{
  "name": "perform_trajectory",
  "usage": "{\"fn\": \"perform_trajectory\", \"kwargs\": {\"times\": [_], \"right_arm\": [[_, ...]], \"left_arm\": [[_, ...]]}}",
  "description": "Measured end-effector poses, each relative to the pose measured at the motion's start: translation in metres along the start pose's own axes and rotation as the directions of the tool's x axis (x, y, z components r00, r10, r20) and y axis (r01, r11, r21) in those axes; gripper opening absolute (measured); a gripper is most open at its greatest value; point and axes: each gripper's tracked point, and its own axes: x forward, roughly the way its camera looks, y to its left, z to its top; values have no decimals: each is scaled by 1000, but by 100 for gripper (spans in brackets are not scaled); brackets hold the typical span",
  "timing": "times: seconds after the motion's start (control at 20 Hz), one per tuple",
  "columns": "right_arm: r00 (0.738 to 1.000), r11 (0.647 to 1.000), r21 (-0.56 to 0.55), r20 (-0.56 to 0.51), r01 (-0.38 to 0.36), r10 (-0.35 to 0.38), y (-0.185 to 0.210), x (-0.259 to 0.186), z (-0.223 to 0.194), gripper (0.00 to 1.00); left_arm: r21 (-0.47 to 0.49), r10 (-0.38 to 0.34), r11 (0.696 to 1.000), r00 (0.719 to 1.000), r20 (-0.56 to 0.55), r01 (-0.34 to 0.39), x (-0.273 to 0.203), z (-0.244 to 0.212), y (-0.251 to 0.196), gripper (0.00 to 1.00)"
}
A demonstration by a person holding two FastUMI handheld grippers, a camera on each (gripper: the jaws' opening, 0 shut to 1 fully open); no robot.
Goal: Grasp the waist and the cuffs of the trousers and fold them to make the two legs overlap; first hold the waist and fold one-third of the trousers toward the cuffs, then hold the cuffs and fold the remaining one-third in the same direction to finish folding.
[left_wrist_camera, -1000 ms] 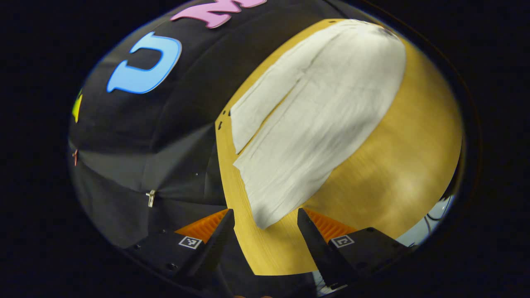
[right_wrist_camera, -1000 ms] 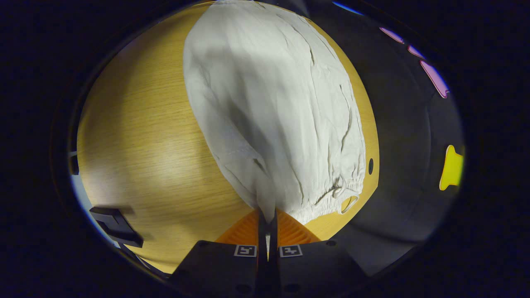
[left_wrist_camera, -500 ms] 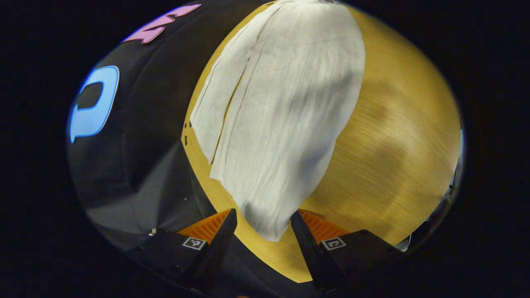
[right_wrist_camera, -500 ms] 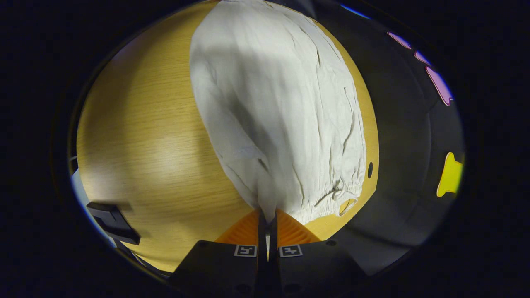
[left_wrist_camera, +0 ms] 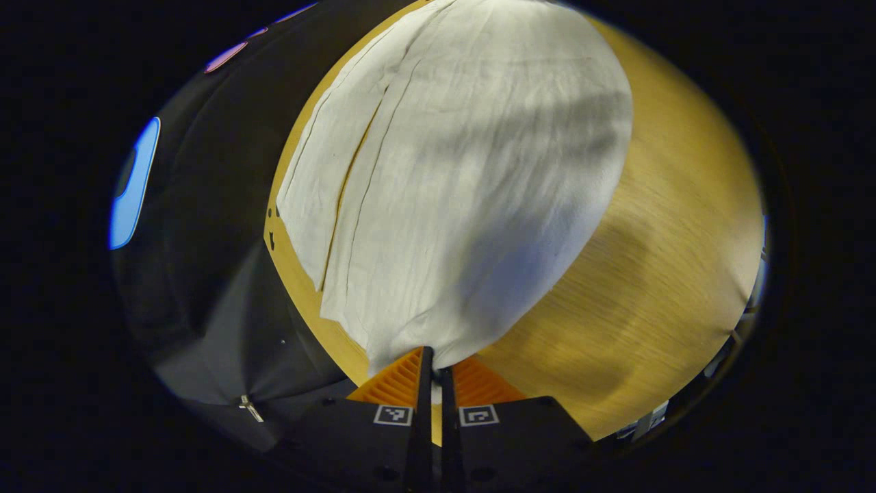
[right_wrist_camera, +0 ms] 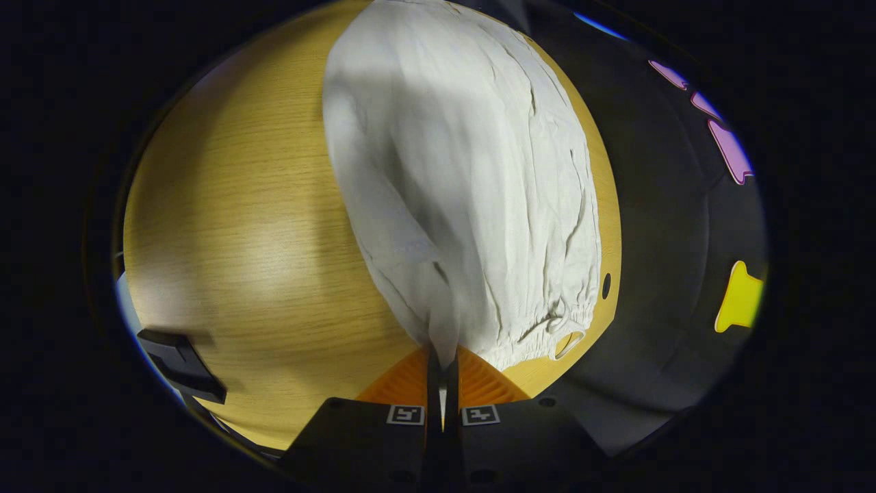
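Observation:
Cream-white trousers (left_wrist_camera: 452,185) lie spread along a wooden table (left_wrist_camera: 671,260). In the left gripper view, the two legs run away from me with a narrow slit between them, and my left gripper (left_wrist_camera: 434,366) is shut on the corner of the near cuff. In the right gripper view, the gathered elastic waist with its drawstring loop (right_wrist_camera: 571,335) lies at the lower right of the trousers (right_wrist_camera: 465,185). My right gripper (right_wrist_camera: 442,361) is shut on the waist's near corner, which pulls the cloth up into a ridge.
The table's far edge (left_wrist_camera: 274,233) borders the booth's black cloth wall. A small hole (right_wrist_camera: 606,285) sits in the tabletop by the waistband. A dark object (right_wrist_camera: 181,356) lies at the table's left edge in the right gripper view.
My left gripper moved forward onto the cuff corner and went from open to shut on it. The right gripper stayed shut on the waist, which shifted only slightly.

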Motion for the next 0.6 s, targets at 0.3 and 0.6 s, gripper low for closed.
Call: {"fn": "perform_trajectory", "kwargs": {"times": [0.3,0.6], "right_arm": [[1000,1000,1,15,2,-2,-1,-1,1,5],[1000,994,108,10,-7,6,-10,-5,0,5]], "left_arm": [[-33,25,999,1000,1,-25,1,-2,-1,6],[-154,131,980,991,18,-127,-21,-1,32,5]]}}
